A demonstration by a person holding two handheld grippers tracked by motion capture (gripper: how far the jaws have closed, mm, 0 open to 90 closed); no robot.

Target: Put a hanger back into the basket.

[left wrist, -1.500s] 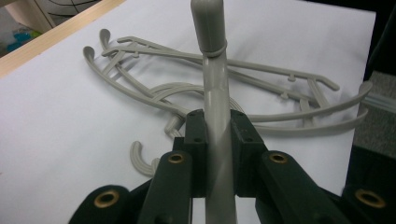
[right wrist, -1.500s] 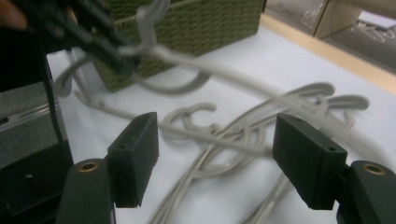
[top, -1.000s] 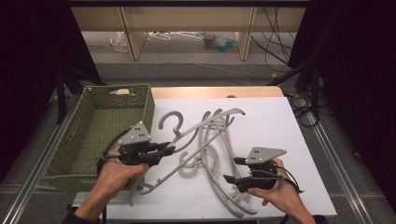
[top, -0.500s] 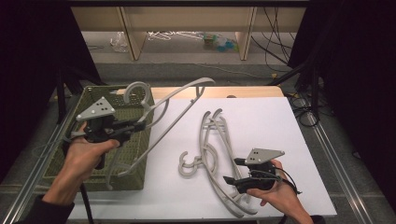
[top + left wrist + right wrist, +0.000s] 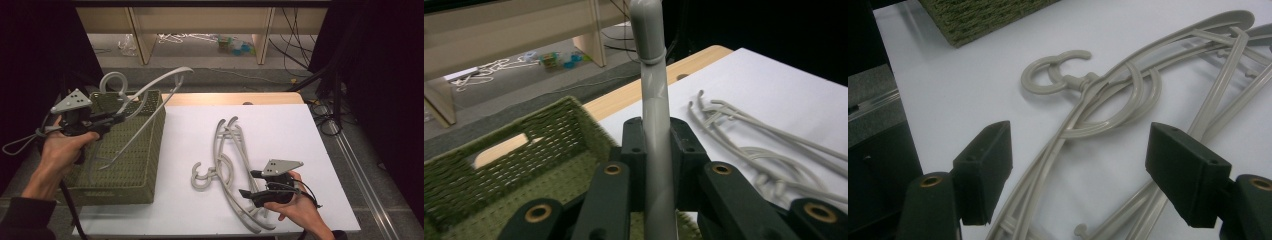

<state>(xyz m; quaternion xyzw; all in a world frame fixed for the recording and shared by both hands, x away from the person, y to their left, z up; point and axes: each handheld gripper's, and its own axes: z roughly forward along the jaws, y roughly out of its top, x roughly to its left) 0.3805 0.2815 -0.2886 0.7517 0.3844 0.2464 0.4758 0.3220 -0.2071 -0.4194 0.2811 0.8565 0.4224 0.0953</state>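
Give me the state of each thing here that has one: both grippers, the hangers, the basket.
left gripper: shut on the grey hanger.
grey hanger: lifted, held tilted over the basket.
right gripper: open, low over the hangers on the table, gripping nothing.
hangers on the table: lying flat in an overlapping pile on the white sheet.
green basket: upright at the table's left; inside, bare woven floor shows.

Scene is lit from above; white table sheet (image 5: 280, 130) is rendered bright, surroundings are left near black. Soft shadows are cast under the hangers (image 5: 1108, 105). Near jaws are blurred in both gripper views; slight softness is seen overall
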